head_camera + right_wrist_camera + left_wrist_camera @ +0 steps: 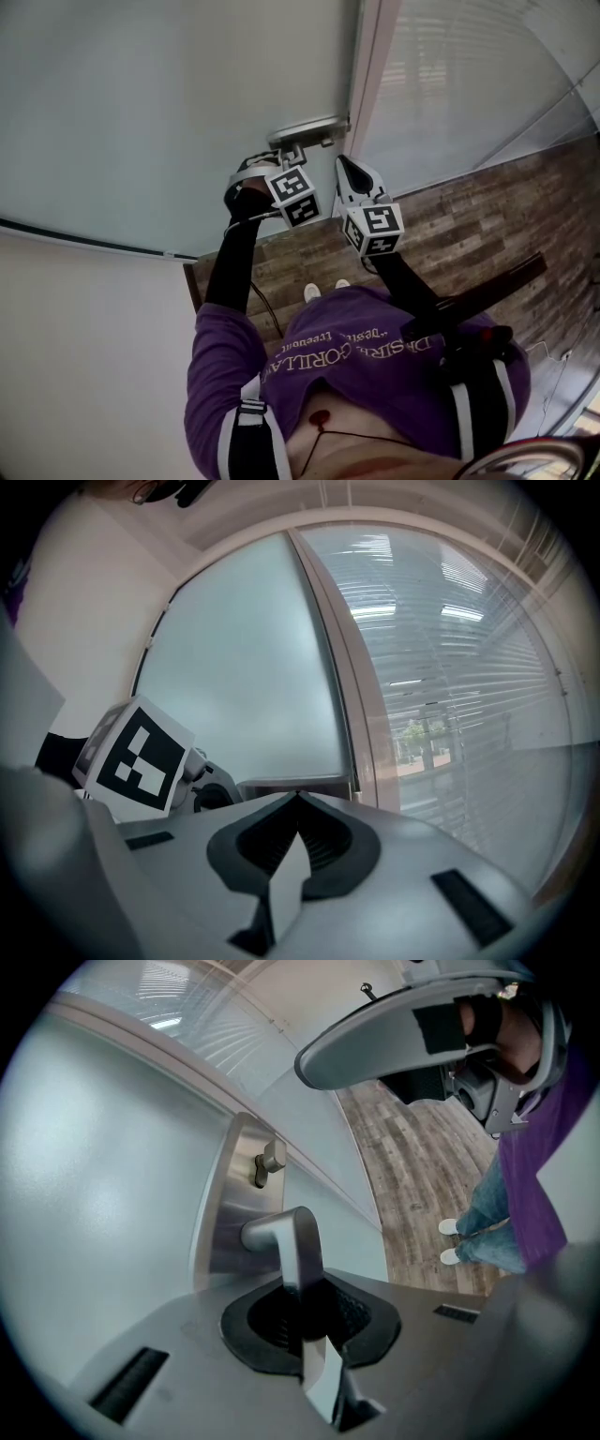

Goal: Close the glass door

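1. Frosted glass door stands with its handle edge just beside the frame post. Whether it is latched cannot be told.
2. Left gripper: jaws clamped on the metal lever handle, which projects from a steel plate on the door.
3. Right gripper: jaws together with nothing between them, held just beside the left gripper.
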The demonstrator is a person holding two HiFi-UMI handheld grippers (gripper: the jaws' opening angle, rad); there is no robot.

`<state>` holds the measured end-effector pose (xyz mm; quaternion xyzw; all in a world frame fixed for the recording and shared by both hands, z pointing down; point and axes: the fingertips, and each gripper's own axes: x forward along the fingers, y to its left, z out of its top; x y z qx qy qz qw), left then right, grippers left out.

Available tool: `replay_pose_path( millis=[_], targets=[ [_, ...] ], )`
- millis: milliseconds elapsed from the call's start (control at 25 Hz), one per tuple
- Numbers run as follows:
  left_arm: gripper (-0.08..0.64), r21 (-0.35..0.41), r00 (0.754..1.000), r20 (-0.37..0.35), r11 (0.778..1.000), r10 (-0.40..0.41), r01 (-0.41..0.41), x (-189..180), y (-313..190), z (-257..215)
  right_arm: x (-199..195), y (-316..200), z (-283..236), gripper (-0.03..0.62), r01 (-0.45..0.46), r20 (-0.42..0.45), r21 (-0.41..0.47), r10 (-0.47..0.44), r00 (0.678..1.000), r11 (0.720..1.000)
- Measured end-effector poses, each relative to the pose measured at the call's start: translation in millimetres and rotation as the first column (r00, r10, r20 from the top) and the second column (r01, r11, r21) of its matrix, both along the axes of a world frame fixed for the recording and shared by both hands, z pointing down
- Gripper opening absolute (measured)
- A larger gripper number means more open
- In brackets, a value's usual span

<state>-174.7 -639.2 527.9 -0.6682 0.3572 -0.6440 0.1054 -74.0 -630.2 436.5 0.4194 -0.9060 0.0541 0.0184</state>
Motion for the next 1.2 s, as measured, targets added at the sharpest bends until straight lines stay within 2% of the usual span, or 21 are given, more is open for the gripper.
replay_pose_path(
  millis=[160,440,840,1000,1200],
  targets=[
    [0.028,0.016,1.000,0.003,1.000,0.002,-0.002,-5,-2,2,-4,-1,4,-0.003,-0.003,-0.004,0.002,0.003,1.000,1.000],
    [0.028,-0.004,1.000,-0.003,1.000,-0.003,0.002,-5,-6,3,-6,-9,4,-0.003,-0.001,-0.003,-0.001,0.001,1.000,1.000],
    [0.057,0.047,0.997,-0.052,0.997,-0.061,0.064,-6,-8,-1,-7,-9,6,-0.003,-0.003,-0.004,0.002,0.003,1.000,1.000],
    [0.067,0.077,0.996,-0.063,0.995,-0.063,0.068,-6,-11,-3,-7,-12,7,-0.003,-0.006,-0.003,-0.001,0.006,1.000,1.000],
    [0.071,0.073,0.996,-0.073,0.995,-0.060,0.065,-8,-11,-3,-11,-14,6,-0.003,-0.006,-0.005,0.005,0.006,1.000,1.000]
  ],
)
